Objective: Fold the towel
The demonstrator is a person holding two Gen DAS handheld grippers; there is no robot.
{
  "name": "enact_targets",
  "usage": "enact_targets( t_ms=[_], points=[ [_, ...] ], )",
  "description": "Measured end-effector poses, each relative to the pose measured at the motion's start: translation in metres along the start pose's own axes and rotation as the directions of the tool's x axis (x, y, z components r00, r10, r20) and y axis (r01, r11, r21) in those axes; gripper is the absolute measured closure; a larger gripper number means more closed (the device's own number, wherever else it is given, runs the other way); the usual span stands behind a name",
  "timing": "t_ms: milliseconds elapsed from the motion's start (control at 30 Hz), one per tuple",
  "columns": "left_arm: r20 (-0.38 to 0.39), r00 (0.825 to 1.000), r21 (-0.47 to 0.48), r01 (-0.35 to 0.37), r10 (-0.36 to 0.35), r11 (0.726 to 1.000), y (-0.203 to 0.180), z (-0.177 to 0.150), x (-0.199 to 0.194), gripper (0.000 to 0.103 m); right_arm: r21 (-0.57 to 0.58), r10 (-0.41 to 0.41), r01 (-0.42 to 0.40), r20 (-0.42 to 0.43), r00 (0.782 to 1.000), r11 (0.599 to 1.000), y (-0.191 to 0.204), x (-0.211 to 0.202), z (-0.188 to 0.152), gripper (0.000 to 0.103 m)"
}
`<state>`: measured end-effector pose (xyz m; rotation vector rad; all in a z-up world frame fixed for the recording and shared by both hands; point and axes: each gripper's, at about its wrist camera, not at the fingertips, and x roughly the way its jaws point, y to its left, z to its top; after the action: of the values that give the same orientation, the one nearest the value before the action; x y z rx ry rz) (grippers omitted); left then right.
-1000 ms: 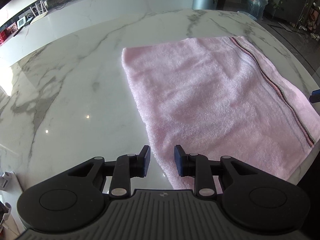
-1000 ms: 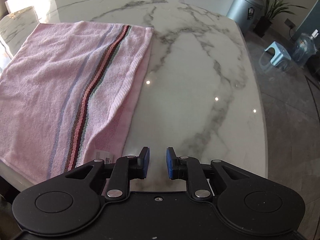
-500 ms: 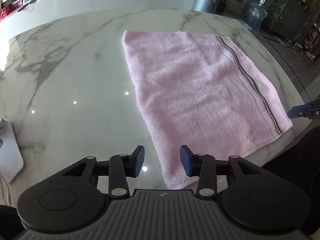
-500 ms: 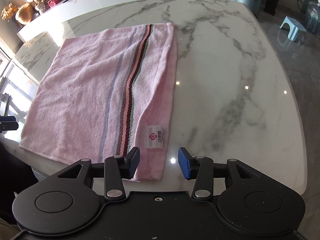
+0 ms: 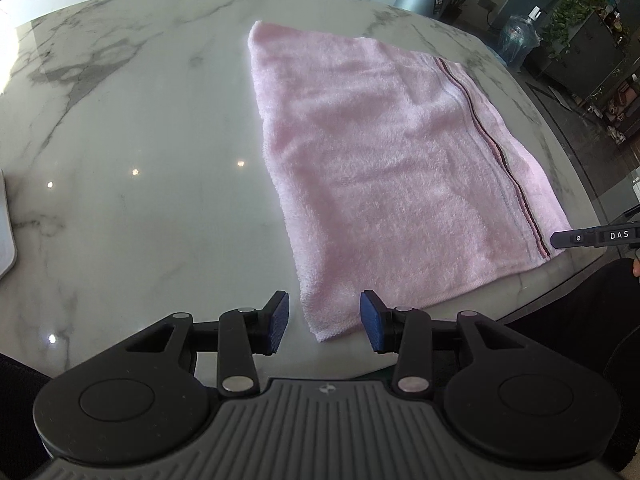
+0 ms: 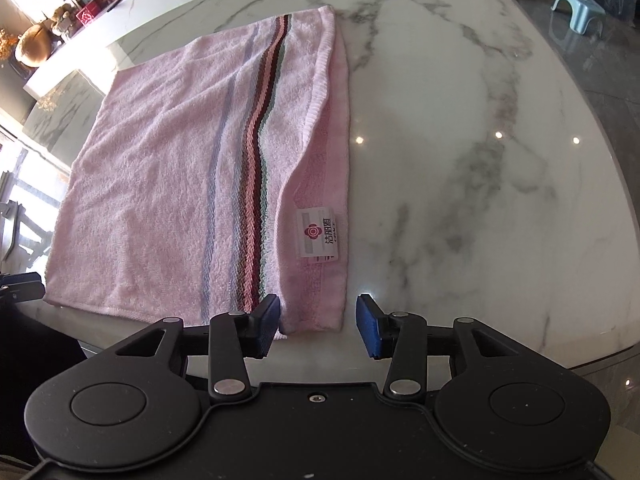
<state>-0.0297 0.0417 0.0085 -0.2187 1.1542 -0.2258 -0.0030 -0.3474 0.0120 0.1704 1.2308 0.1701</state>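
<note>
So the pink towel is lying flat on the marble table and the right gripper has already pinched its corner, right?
Not quite. The pink towel does lie flat on the marble table, but the right gripper has not pinched it. The right wrist view shows its jaws open, with the towel's near corner between them and neither pad pressing on it.

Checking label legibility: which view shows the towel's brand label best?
Right wrist view: the label faces the camera near the towel's close corner, logo readable. Left wrist view shows the towel with no label visible.
</note>
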Motion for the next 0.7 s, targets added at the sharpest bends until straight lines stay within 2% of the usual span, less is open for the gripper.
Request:
enact_targets(
  t_ms=[167, 267, 333, 533, 700],
  points=[
    [-0.015, 1.000, -0.022, -0.003, 0.003, 1.000, 0.000, 0.000, 0.007, 0.065, -0.021, 0.001, -0.001, -0.002, 1.000, 1.000, 0.004, 0.001, 0.001, 0.064],
    [-0.026, 1.000, -0.025, -0.012, 0.011, 1.000, -0.001, 0.001, 0.009, 0.065, -0.044, -0.010, 0.010, -0.007, 1.000, 0.999, 0.008, 0.002, 0.003, 0.070],
    [-0.034, 0.999, -0.010, -0.025, 0.025, 1.000, -0.004, 0.001, 0.010, 0.065, -0.069, -0.024, 0.023, -0.012, 1.000, 0.997, 0.011, 0.002, 0.004, 0.077],
    [-0.047, 0.995, 0.075, -0.086, 0.090, 0.993, -0.020, 0.000, 0.013, 0.067, -0.141, -0.064, 0.062, -0.013, 0.998, 0.988, 0.022, 0.004, 0.002, 0.086],
    [-0.037, 0.990, 0.138, -0.129, 0.135, 0.982, -0.030, -0.003, 0.015, 0.082, -0.183, -0.072, 0.071, -0.001, 0.997, 0.981, 0.030, 0.005, -0.001, 0.095]
  ],
)
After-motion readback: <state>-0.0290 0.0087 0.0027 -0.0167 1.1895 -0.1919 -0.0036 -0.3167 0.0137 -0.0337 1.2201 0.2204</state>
